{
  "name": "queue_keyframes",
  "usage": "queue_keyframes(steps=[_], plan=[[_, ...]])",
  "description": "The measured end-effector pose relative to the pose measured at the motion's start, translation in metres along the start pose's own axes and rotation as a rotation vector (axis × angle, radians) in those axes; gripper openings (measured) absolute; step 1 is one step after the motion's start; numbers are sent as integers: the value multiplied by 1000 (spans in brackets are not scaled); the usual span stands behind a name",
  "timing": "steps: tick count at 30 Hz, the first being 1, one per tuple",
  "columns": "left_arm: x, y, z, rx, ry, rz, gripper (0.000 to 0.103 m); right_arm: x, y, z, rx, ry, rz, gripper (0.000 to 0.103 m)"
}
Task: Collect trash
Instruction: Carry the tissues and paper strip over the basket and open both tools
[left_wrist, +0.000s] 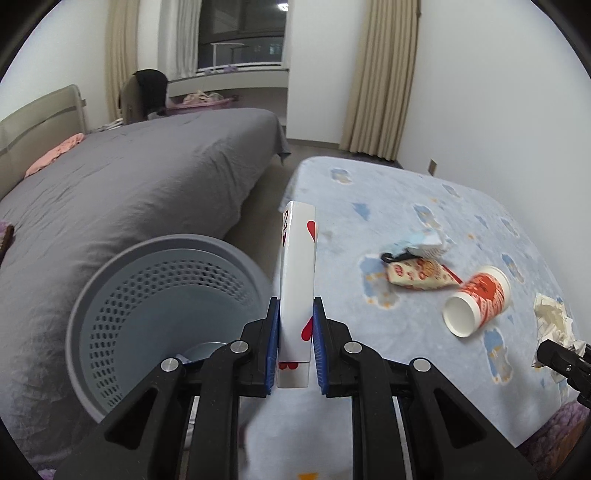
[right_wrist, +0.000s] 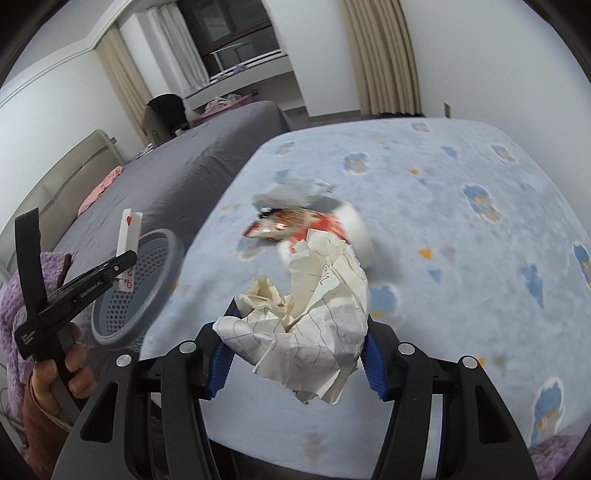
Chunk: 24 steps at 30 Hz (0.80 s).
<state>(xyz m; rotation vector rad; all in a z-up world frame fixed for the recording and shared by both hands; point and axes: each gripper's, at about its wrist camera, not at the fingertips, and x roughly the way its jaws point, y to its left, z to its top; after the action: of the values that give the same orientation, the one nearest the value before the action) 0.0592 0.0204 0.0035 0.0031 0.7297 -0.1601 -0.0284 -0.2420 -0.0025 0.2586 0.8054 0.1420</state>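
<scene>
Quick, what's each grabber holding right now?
Left gripper: closed on a playing card.
Right gripper: closed on a crumpled paper ball.

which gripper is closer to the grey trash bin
Left. The left gripper holds a playing card right beside the trash bin; the right gripper, shut on crumpled paper, is farther off over the blue blanket.
</scene>
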Motion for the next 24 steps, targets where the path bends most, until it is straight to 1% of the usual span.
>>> queue_keyframes(steps=[3, 7, 14, 21, 24], plan=[[-6, 19, 1, -18, -13, 34, 17, 10, 29, 10, -48, 3, 40, 57], [-8, 48, 0, -55, -13, 75, 17, 33, 71, 23, -118, 21, 99, 57], [1, 87, -7, -102, 28, 117, 17, 84, 136, 39, -223, 65, 199, 57], [18, 120, -18, -141, 93, 168, 17, 135, 175, 46, -283, 127, 258, 57], [22, 130, -19, -161, 101, 173, 17, 152, 187, 49, -303, 148, 280, 57]])
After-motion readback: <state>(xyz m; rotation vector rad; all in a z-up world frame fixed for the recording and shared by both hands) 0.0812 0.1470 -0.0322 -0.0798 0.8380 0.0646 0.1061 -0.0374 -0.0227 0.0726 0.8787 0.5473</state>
